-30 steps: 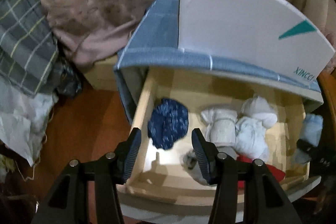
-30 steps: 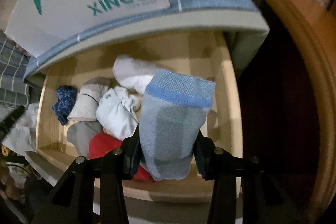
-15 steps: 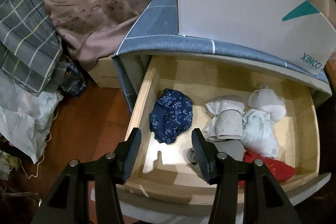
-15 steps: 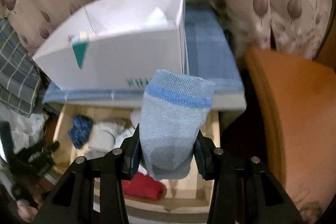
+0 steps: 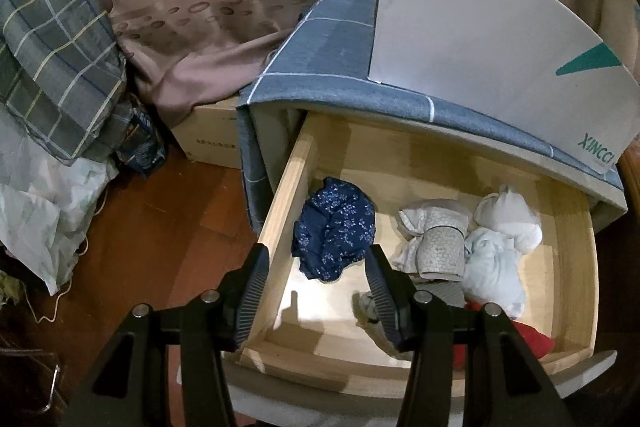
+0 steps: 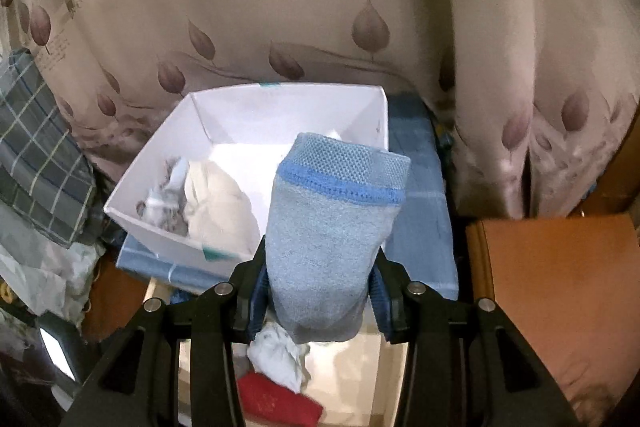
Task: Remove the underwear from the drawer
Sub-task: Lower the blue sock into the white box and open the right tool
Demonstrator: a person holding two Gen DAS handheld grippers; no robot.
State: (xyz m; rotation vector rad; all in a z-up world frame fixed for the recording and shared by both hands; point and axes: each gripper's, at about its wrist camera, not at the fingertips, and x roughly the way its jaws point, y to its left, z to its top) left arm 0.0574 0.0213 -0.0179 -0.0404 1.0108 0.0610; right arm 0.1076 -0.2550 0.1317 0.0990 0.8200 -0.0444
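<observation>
Dim, warm indoor light with a bright patch on the drawer (image 5: pixel 572 247) floor; fisheye edges bend and darken.

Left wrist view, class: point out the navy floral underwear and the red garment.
navy floral underwear (image 5: pixel 334 233), left wrist view, middle of the crumpled bundle.
red garment (image 5: pixel 532 341), left wrist view, its exposed upper fold.

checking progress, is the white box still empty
Not empty: the white box already holds a cream piece and a grey-white one.
</observation>
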